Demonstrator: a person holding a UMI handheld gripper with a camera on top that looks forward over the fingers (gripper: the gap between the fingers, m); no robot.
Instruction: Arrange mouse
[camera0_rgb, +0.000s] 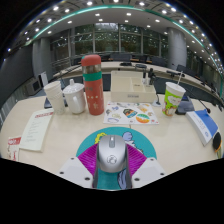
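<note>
A grey computer mouse (112, 152) sits between my two fingers, with the magenta pads (90, 158) pressing on its left and right sides. My gripper (112, 160) is shut on it. Under the mouse lies a round teal mouse pad (88, 143) with a cartoon print, on the pale table (70, 135). I cannot tell whether the mouse rests on the pad or hangs just above it.
Beyond the fingers stand a tall red bottle (93, 85), a white container (74, 97) to its left and a green-and-white cup (174, 97) at the right. A colourful sheet (130, 112) lies mid-table, papers (35, 128) at the left, a blue-white packet (203, 122) at the right.
</note>
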